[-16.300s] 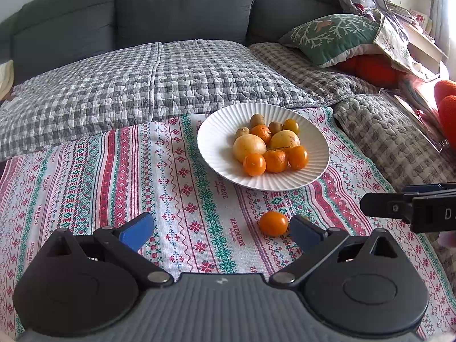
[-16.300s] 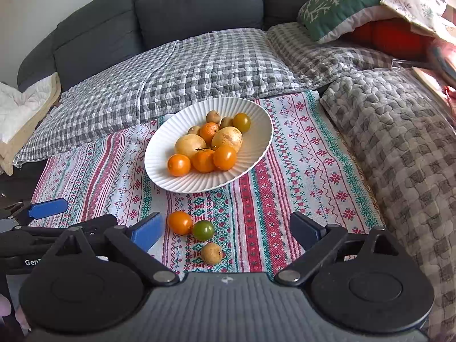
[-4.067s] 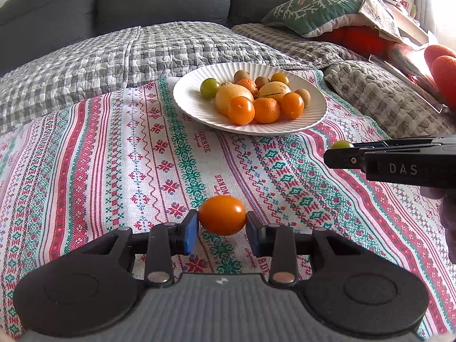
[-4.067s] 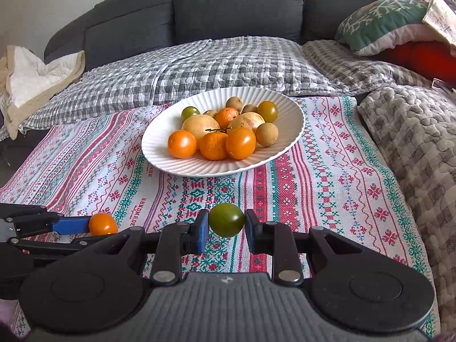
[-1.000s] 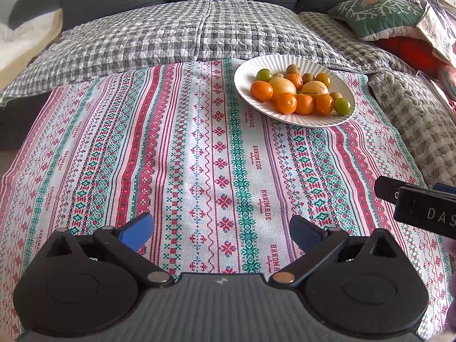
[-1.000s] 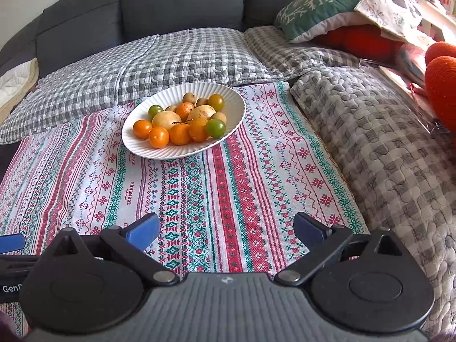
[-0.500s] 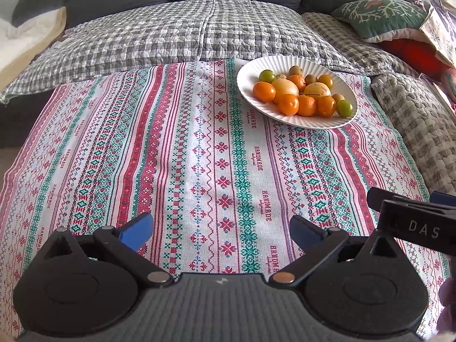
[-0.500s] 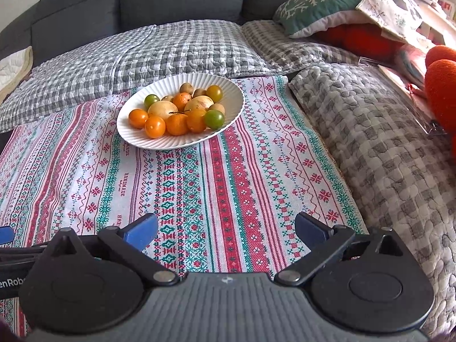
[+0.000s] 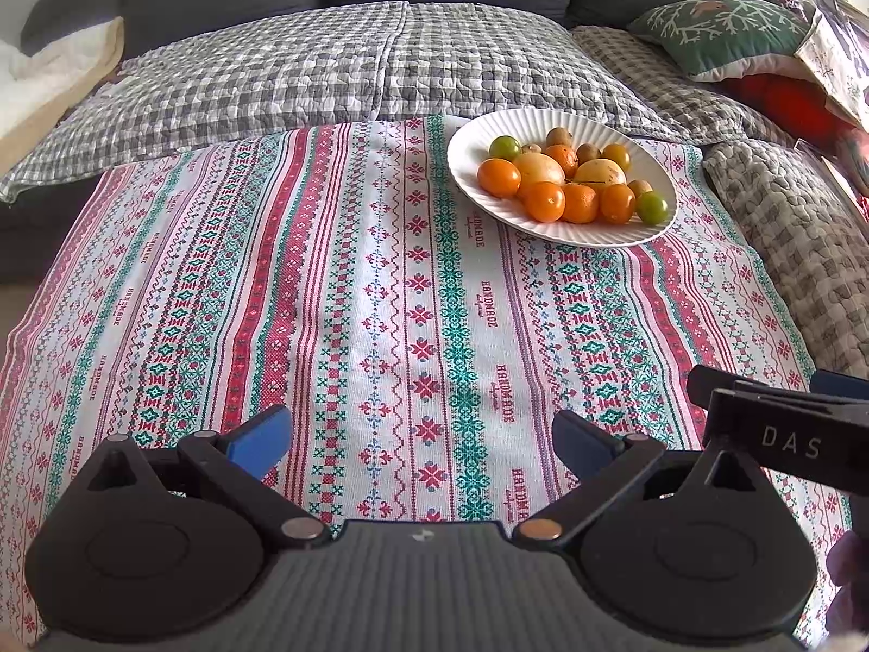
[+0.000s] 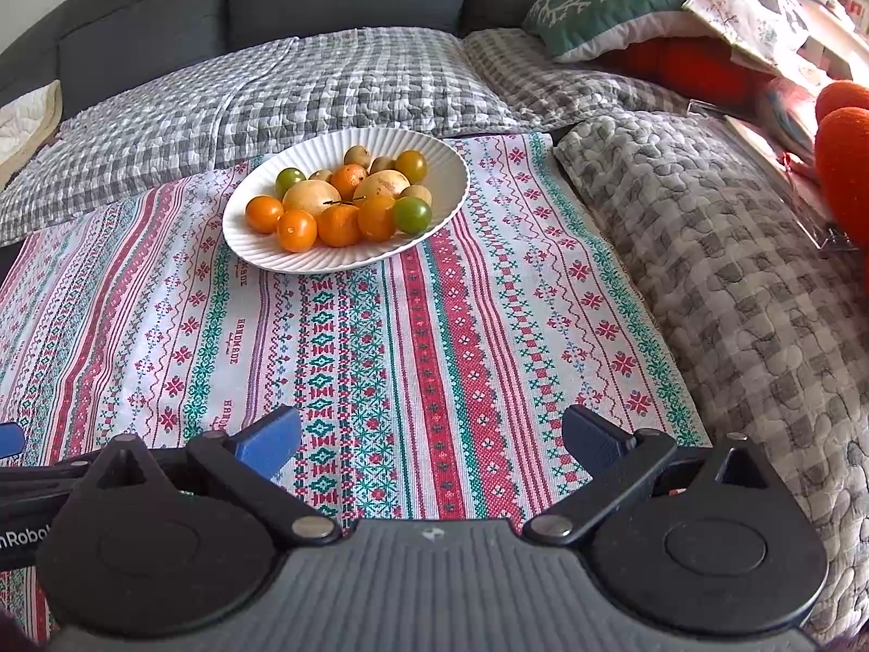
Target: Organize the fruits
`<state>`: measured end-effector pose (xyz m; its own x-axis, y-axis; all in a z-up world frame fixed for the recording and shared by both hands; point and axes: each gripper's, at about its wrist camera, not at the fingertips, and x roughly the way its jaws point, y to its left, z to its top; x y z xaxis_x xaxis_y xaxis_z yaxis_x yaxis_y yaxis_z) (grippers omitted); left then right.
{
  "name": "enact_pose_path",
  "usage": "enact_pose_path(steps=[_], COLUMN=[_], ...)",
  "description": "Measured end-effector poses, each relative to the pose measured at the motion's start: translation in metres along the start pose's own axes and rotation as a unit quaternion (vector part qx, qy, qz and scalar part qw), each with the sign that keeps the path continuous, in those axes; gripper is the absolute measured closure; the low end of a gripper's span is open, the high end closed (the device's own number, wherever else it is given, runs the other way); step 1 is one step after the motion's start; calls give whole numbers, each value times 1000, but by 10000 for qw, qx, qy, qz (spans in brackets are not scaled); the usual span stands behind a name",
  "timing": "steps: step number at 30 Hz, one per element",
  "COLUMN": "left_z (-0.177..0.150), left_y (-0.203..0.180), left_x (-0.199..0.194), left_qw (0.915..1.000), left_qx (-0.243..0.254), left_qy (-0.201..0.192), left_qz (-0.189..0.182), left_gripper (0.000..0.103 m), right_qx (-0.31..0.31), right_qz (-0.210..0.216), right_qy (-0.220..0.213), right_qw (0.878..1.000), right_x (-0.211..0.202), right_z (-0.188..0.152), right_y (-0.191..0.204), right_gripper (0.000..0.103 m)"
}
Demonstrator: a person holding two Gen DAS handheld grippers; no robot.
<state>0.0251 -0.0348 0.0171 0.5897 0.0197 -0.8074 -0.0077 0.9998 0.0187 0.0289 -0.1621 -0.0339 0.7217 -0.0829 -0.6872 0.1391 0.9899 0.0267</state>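
Striped cloth [image 9: 337,293] covers the surface, bare of loose fruit. White plate [image 9: 472,185] at approx 1 o'clock in left view holds all the fruits [image 9: 565,185], heaped so none roll. Left hand-held gripper [image 9: 421,437] & right hand-held gripper [image 10: 432,434]: both spread wide, empty, well back. Looks done.
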Motion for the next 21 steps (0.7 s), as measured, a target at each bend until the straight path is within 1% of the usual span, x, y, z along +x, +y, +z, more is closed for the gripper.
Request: enact_pose_path(steps=[5, 8, 11, 21], left_z=[-1, 0, 0, 0], left_y=[-3, -4, -5, -1], left_x=[-1, -3, -2, 1], left_qw=[10000, 10000, 10000, 10000], left_qx=[9, 31, 30, -18], left_qy=[12, -19, -15, 55], left_qz=[-12, -92, -53, -62], left_gripper=[9, 9, 9, 9], right_qx=[8, 66, 130, 124], right_qz=[-10, -22, 0, 2], right_qy=[-2, 39, 94, 78], right_qw=[10000, 10000, 9999, 9999], right_x=[1, 2, 4, 2], right_z=[0, 0, 0, -1], right_y=[-1, -2, -4, -2], right_gripper=[1, 1, 1, 1])
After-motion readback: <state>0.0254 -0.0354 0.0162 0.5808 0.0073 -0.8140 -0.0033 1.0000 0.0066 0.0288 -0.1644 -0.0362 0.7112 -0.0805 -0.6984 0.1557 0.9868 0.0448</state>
